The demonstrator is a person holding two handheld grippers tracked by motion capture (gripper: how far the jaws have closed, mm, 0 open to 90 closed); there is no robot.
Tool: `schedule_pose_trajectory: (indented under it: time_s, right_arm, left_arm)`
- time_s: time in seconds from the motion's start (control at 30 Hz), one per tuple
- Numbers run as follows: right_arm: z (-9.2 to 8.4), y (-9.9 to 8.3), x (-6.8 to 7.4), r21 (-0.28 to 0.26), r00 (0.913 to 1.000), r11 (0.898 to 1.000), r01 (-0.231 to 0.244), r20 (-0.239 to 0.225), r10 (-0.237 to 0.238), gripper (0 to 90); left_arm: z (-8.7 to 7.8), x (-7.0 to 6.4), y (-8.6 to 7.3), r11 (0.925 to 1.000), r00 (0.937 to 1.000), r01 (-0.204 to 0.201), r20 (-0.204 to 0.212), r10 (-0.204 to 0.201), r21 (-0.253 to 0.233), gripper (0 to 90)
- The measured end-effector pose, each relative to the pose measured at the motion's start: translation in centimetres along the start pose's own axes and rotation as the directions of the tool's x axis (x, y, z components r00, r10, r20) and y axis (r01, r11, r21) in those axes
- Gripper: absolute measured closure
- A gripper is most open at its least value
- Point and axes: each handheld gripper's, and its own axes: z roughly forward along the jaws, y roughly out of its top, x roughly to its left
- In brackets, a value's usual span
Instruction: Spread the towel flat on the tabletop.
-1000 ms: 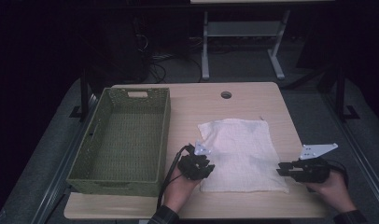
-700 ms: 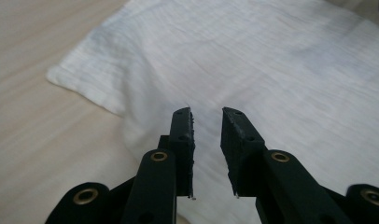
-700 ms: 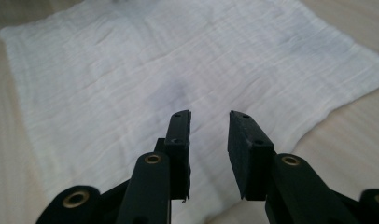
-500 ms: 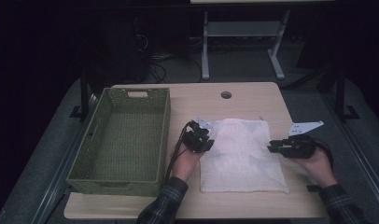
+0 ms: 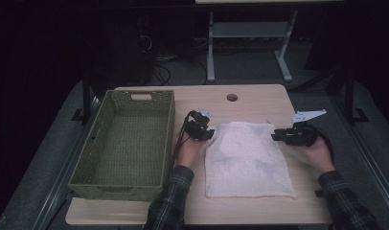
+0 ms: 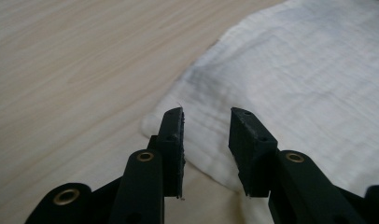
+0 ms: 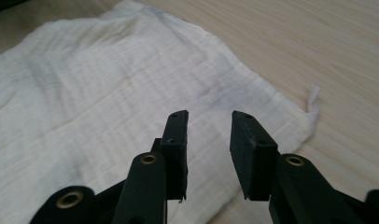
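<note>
Flanking white cloth (image 5: 247,158) on counter (image 5: 259,103), green basket (image 5: 128,143) to left; L hand-held gripper (image 6: 206,122) just opening wider, R hand-held gripper (image 7: 208,125) slightly parted, both empty; both now farther up cloth vs. earlier.

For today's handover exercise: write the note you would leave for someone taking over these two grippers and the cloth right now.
Left gripper: jaws have just been opening, nothing between them, at the cloth's far left corner.
Right gripper: jaws apart, nothing held, at the far right corner.
White cloth: lies flat on the table, folded over once by the look of it, a thread end at its far right corner.
Green basket: left of the cloth, nothing in it.
Done: apparently one fold.
Left: probably more folding, then perhaps into the basket.
</note>
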Motion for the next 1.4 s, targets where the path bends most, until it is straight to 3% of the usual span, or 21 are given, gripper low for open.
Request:
schedule_pose_trajectory:
  time_s: [0.1, 0.3, 0.47, 0.67, 0.83, 1.07, 1.27, 1.4]
  right_arm:
    - [0.8, 0.1, -1.0, 0.034, 0.9997, 0.999, -0.011, 0.021, 0.01, 66.5]
    - [1.9, 1.4, -2.8, 0.034, 0.9987, 0.999, -0.032, 0.042, 0.03, 65.3]
    - [2.8, 1.8, -4.4, 0.062, 0.9952, 0.996, -0.067, 0.076, 0.062, 65.1]
    - [3.7, 1.4, -5.5, 0.088, 0.9912, 0.991, -0.102, 0.094, 0.093, 65.2]
    - [4.2, 1.4, -6.0, 0.083, 0.9905, 0.99, -0.112, 0.089, 0.104, 67.2]
    - [4.7, 1.2, -6.2, 0.112, 0.9908, 0.988, -0.108, 0.094, 0.097, 84.9]
    - [4.2, 1.5, -7.0, 0.104, 0.9848, 0.989, -0.101, 0.152, 0.085, 86.6]
    - [3.7, 1.9, -7.5, 0.096, 0.9826, 0.988, -0.118, 0.155, 0.102, 86.7]
  left_arm:
    - [0.6, 0.8, 0.3, 1.0, 0.9999, 0.007, -0.015, -0.006, 0.005, 63.2]
    - [2.6, 1.8, 0.2, 0.9986, 0.9991, 0.038, -0.019, -0.038, 0.036, 59.5]
    - [4.0, 2.2, -0.3, 0.9976, 0.999, 0.039, -0.023, -0.038, 0.058, 59.7]
    - [4.4, 2.6, -0.3, 0.9989, 0.9976, 0.034, -0.062, -0.032, 0.032, 73.0]
    - [4.8, 3.2, 0.0, 0.9985, 0.9974, 0.047, -0.055, -0.046, 0.029, 78.7]
    - [5.0, 3.3, 0.3, 0.9982, 0.9979, 0.051, -0.04, -0.05, 0.032, 84.1]
    - [5.4, 3.1, 0.6, 0.9984, 0.9985, 0.054, -0.009, -0.054, 0.019, 86.0]
    - [5.5, 3.5, 0.8, 0.9977, 0.9977, 0.068, -0.005, -0.068, 0.004, 86.5]
